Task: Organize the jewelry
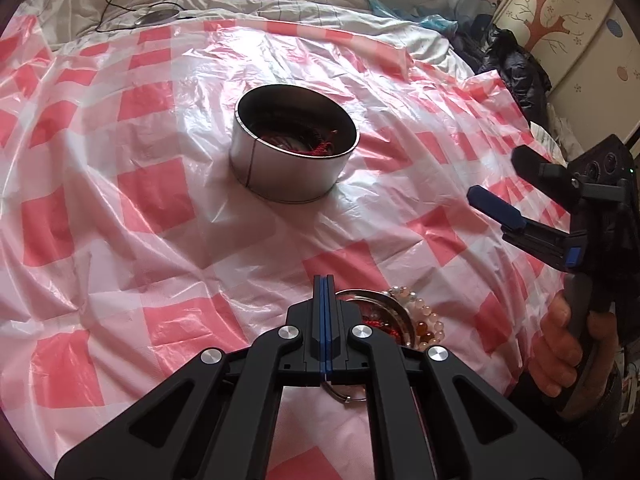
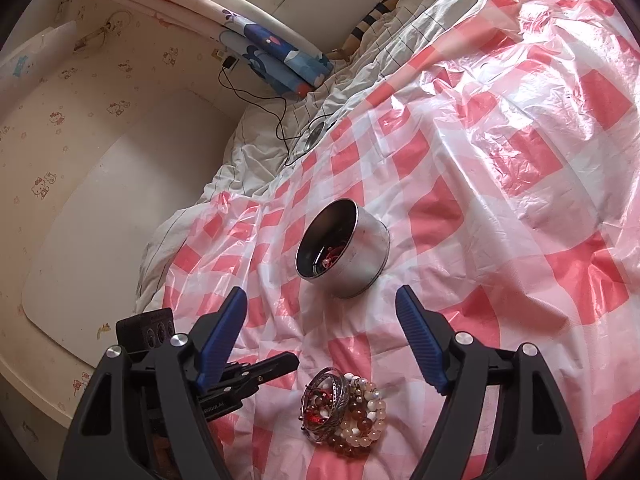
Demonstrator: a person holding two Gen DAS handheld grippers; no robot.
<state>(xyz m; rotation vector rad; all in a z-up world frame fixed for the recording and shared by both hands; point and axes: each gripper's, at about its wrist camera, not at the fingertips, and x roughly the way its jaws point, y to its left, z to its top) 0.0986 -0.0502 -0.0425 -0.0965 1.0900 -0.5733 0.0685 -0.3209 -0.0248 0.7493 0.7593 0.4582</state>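
Observation:
A round metal tin stands open on the checked plastic sheet, with dark red cord jewelry inside; the right wrist view also shows the tin. A pile of bead bracelets and silver bangles lies nearer, partly hidden behind my left gripper's fingers in the left wrist view. My left gripper is shut, pads pressed together with nothing seen between them; its tips sit just left of the pile. My right gripper stands open and empty above the pile, and it appears at the right, held by a hand.
The red-and-white plastic sheet covers a rumpled bed. A black cable and a round disc lie on the quilt at the back. Dark clothing is heaped at the right by a painted wardrobe. A curtain hangs by the wall.

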